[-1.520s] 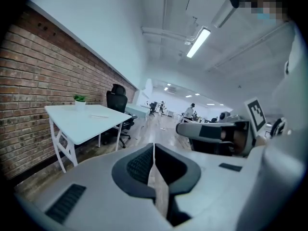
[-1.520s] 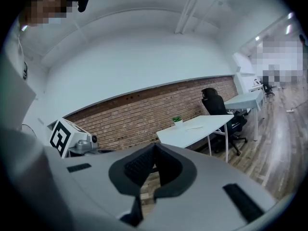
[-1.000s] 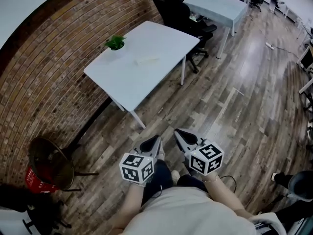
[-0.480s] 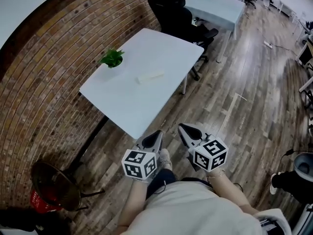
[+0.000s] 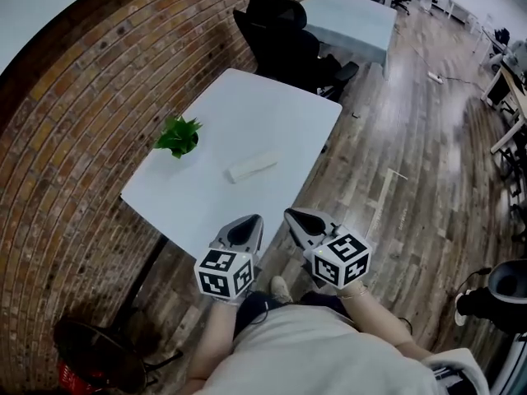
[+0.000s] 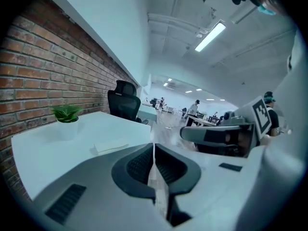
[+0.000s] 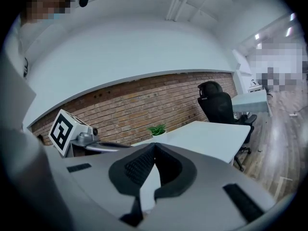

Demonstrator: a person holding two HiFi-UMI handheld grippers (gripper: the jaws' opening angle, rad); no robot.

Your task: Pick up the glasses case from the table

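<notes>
Head view: approach under way, glasses case (image 5: 253,168) not yet reached.
The glasses case lay flat near the middle of the white table (image 5: 272,113), untouched, with the potted plant (image 5: 178,136) to its left and the black chair (image 5: 276,23) beyond the far edge. Over the last second the table had drawn markedly closer in the frame, so that my left gripper (image 5: 254,220) and right gripper (image 5: 291,216) now stood at its near edge rather than well out over the wooden floor (image 5: 387,188). Both pairs of my fingers were pressed together with nothing between them, as they had been throughout. In my judgement the walk-up was nearly done; one gripper would have to open before any grasp, and the case remained apart from both.
</notes>
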